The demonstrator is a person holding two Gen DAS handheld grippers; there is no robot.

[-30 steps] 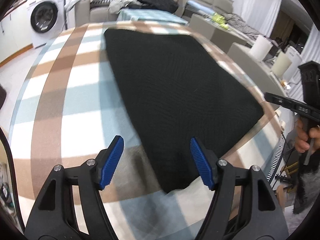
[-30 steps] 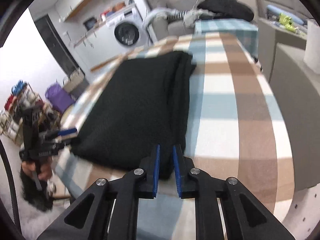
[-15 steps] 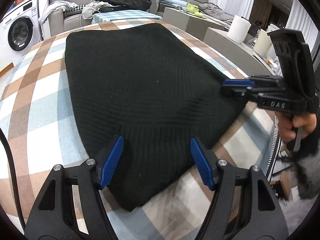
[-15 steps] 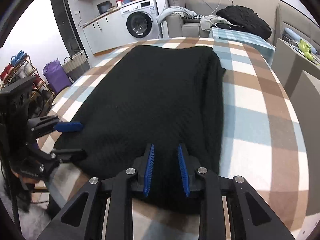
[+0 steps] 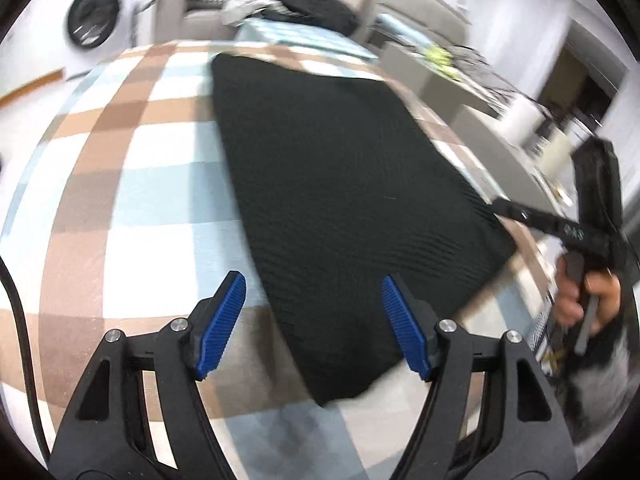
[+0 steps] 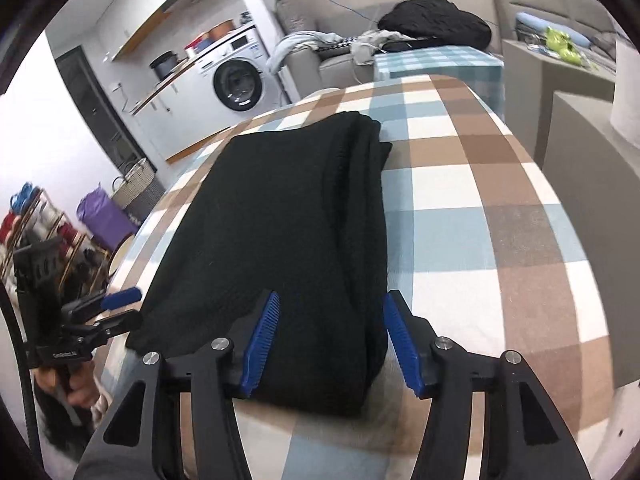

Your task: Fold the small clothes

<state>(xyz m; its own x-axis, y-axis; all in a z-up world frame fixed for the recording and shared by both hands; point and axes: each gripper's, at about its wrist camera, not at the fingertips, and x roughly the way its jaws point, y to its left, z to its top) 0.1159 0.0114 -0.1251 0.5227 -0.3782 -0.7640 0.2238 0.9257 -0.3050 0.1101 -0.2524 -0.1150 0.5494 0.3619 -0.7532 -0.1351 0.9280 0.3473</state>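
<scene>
A table covered by a checked cloth [image 6: 492, 240] of brown, pale blue and white squares carries one folded black knit garment [image 6: 288, 232], lying flat on the cloth toward its left edge, its thicker folded side rightward.

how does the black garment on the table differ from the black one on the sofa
The black garment on the table lies flat, folded into a neat long rectangle; the black one on the sofa sits in a rumpled heap. The first rests on the checked cloth, the second among other loose clothes. Both look dark and knitted.
</scene>
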